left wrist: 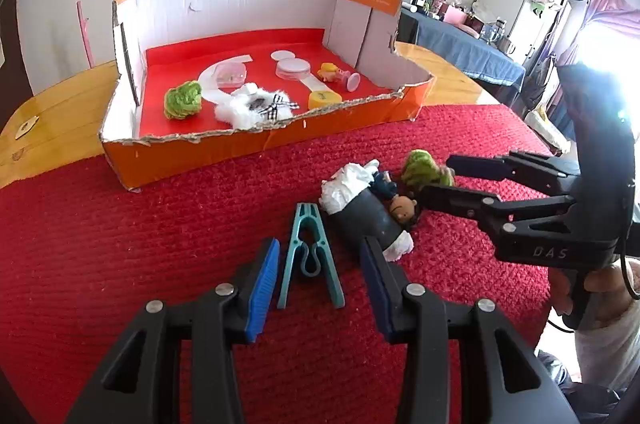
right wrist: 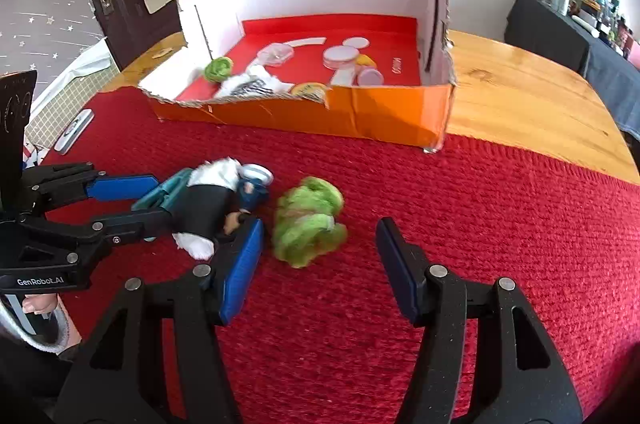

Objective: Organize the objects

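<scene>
A teal clothespin (left wrist: 310,256) lies on the red mat between the open fingers of my left gripper (left wrist: 320,264). To its right lies a dark tube stuffed with white tissue (left wrist: 360,207), with a small doll figure (left wrist: 402,205) against it. A fuzzy green ball (right wrist: 310,220) lies between the open fingers of my right gripper (right wrist: 320,248); it also shows in the left wrist view (left wrist: 424,167). The right gripper (left wrist: 440,179) reaches in from the right there. The orange cardboard box (left wrist: 256,139) stands behind, holding several small items.
The box holds another green ball (left wrist: 182,99), a white fluffy item (left wrist: 252,107), round lids (left wrist: 294,65), a yellow disc (left wrist: 324,99) and a small figure (left wrist: 330,71). The wooden table (right wrist: 528,95) extends right of the red mat (right wrist: 480,224). A phone (right wrist: 74,129) lies at the mat's left edge.
</scene>
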The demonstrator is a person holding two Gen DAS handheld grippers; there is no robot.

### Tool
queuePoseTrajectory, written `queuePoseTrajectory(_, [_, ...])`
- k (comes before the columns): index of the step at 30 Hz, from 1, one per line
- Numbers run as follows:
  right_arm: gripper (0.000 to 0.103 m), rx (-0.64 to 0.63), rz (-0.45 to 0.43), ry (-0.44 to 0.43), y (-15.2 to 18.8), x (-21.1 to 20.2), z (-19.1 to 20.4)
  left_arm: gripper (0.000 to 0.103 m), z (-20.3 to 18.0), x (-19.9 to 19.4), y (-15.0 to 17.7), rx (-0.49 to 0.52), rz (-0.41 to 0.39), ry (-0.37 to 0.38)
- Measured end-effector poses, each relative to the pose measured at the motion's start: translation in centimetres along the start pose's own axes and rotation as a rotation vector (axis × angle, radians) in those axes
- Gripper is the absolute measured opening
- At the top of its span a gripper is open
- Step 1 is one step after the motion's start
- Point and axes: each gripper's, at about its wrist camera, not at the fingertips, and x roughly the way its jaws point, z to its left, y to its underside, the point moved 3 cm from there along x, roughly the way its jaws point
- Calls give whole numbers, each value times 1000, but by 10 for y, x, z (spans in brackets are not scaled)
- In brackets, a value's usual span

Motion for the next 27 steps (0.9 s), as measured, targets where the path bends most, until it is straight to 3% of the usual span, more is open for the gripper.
queuePoseTrajectory(3, [57,-9,4,10,1,2,0,44,-2,3,-2,13,-4,-6])
queuePoseTrajectory(5, [57,-28,-3,21,0,1,3,27,-3,5,-3,14,-5,0])
queuePoseTrajectory(6, [56,-39,-4,26,-1,2,5,27,-4,7,-2,18,7,-1])
queuePoseTrajectory(8, [33,-61,11,24,-1,6,8,27,-5,7,-1,22,-3,-9])
queuePoseTrajectory(9, [29,-66,16,14,-1,6,11,27,-5,6,-1,18,-4,-10])
queuePoseTrajectory(12, [29,-85,8,25,1,4,15,26,-4,2,0,6,-1,-1])
queuePoseTrajectory(18, [29,-44,-47,-45,-9,-17,14,25,-3,-19,-5,1,-41,16])
queuePoseTrajectory(27, [29,-49,-74,-47,-15,-27,21,25,-4,-31,-7,10,-63,21])
